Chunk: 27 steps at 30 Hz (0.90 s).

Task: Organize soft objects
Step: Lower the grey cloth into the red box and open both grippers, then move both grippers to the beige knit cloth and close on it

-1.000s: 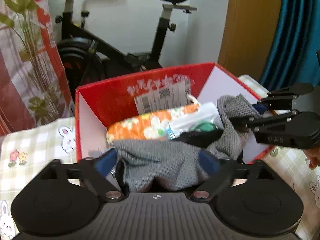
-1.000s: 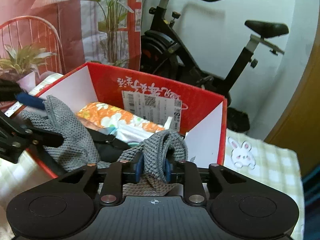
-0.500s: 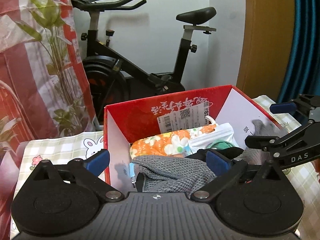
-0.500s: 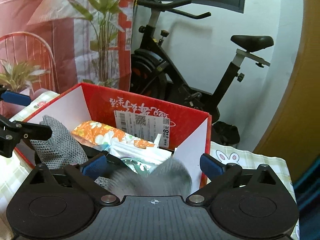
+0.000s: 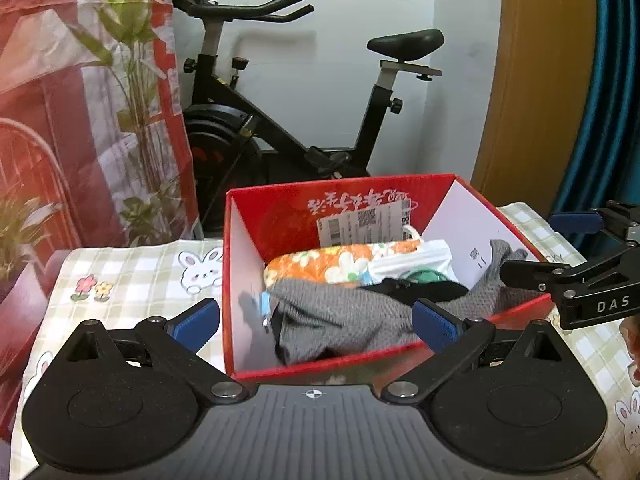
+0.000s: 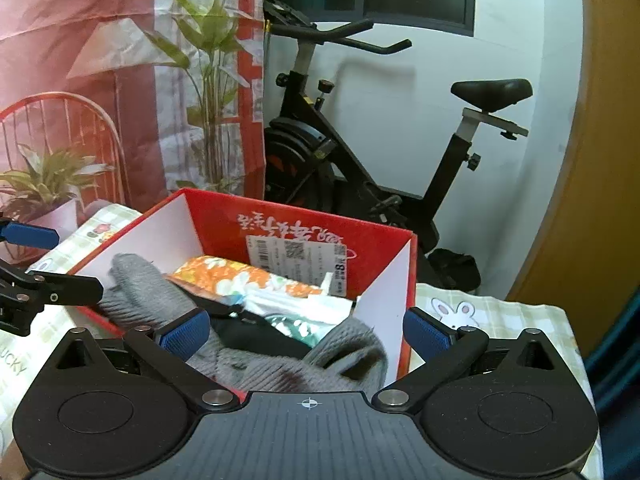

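Note:
A red cardboard box stands on the table. A grey knit cloth lies loosely in it, over a black item. Behind them are an orange flowered pack and a white plastic bag. My left gripper hangs open above the box's near-left side. My right gripper is over the near-right corner, its jaws opening wide. The cloth lies below and between its pads, which do not touch it.
A black exercise bike stands behind the table. A checked tablecloth with rabbits lies under the box. A red curtain printed with plants hangs at left; a wooden door and a blue curtain are at right.
My right gripper was shut on a fold of the grey cloth and has let it go; the cloth dropped into the box. Both grippers have drawn back and up from the box.

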Available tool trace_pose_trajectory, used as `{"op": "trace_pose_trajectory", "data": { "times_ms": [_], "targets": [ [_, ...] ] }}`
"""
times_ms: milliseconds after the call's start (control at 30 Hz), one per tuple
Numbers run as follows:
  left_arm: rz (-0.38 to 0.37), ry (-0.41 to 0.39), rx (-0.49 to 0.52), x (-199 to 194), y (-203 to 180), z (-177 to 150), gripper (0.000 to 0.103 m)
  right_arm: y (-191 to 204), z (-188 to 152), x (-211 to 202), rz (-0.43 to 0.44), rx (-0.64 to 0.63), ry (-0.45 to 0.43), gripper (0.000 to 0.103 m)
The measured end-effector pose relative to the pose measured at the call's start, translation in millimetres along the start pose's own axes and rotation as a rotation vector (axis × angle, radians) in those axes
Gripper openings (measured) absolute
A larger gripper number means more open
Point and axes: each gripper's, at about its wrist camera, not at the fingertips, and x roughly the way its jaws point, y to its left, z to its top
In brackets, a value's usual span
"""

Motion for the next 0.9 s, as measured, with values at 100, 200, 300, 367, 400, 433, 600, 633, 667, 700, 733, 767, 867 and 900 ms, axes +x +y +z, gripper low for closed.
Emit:
{"op": "trace_pose_trajectory", "data": {
  "times_ms": [100, 200, 300, 367, 400, 433, 600, 633, 667, 700, 733, 767, 867, 900],
  "targets": [
    [0.004, 0.003, 0.000, -8.2, -1.0, -6.3, 0.103, 3.6, -4.6, -9.2, 0.004, 0.006, -0.001, 0.103],
    [0.006, -0.002, -0.008, -18.6, -1.1, -12.7, 0.103, 7.3, -9.3, -18.3, 0.010, 0.026, -0.005, 0.103],
    [0.002, -0.009, -0.021, -29.2, -0.8, -18.9, 0.103, 10.9, -14.7, -27.6, 0.014, 0.040, -0.012, 0.103],
    [-0.003, -0.008, -0.028, -35.5, -0.6, -23.6, 0.103, 14.0, -19.2, -35.2, 0.023, 0.049, -0.018, 0.103],
    [-0.010, -0.006, -0.032, -38.7, -1.2, -27.2, 0.103, 15.6, -21.2, -39.0, 0.027, 0.054, -0.021, 0.103],
    [-0.019, -0.004, -0.034, -41.7, -1.7, -30.7, 0.103, 16.9, -23.8, -43.1, 0.034, 0.061, -0.025, 0.103],
    [-0.084, 0.030, -0.025, -55.5, -7.9, -53.6, 0.103, 21.8, -41.9, -60.0, 0.077, 0.104, -0.023, 0.103],
    [-0.081, 0.035, -0.016, -57.7, -9.2, -59.2, 0.103, 23.6, -46.7, -62.6, 0.084, 0.107, -0.019, 0.103],
    [-0.074, 0.040, -0.006, -59.0, -10.5, -64.5, 0.103, 25.6, -52.8, -65.4, 0.089, 0.108, -0.016, 0.103],
    [-0.066, 0.048, 0.005, -59.9, -12.2, -70.7, 0.103, 26.8, -58.2, -67.1, 0.091, 0.107, -0.011, 0.103],
    [-0.060, 0.056, 0.013, -60.6, -13.4, -76.0, 0.103, 28.9, -65.1, -68.6, 0.091, 0.105, -0.004, 0.103],
    [-0.053, 0.064, 0.019, -61.4, -13.9, -82.0, 0.103, 31.5, -73.1, -69.9, 0.090, 0.103, 0.007, 0.103],
    [-0.043, 0.104, 0.002, -60.3, -11.0, -100.8, 0.103, 38.0, -95.1, -70.5, 0.090, 0.102, 0.051, 0.103],
    [-0.039, 0.120, -0.014, -58.8, -7.9, -106.4, 0.103, 39.6, -102.7, -70.1, 0.091, 0.104, 0.068, 0.103]
  ]
}}
